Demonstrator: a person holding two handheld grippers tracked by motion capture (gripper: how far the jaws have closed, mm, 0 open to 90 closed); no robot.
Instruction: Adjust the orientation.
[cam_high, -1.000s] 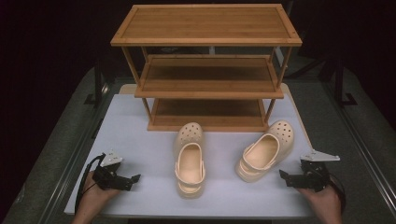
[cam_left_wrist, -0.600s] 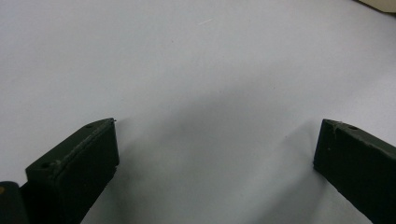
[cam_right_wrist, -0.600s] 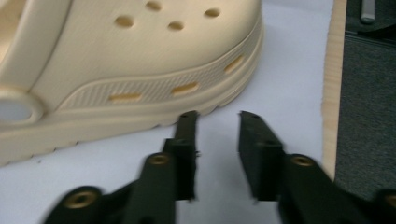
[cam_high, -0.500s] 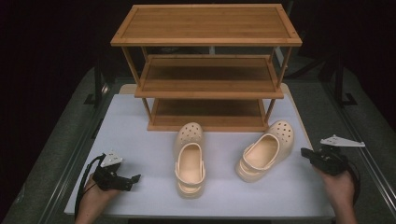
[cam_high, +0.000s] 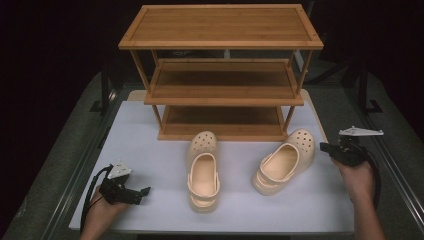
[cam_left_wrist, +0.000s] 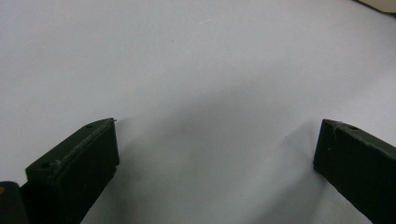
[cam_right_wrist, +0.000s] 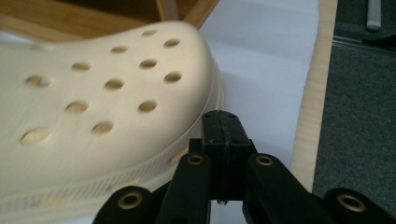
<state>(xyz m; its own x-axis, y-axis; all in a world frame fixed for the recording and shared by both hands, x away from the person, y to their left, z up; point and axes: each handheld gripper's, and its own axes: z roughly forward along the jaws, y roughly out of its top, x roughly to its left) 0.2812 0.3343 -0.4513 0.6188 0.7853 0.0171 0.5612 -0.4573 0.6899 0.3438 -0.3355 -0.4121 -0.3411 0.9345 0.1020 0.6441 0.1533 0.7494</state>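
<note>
Beside the closed right hand-held gripper (cam_high: 325, 147), the right clog (cam_high: 284, 161) points toe-first toward the rack (cam_high: 222, 70).

No text, label, brand, number or sign can be read anywhere in these pictures.
</note>
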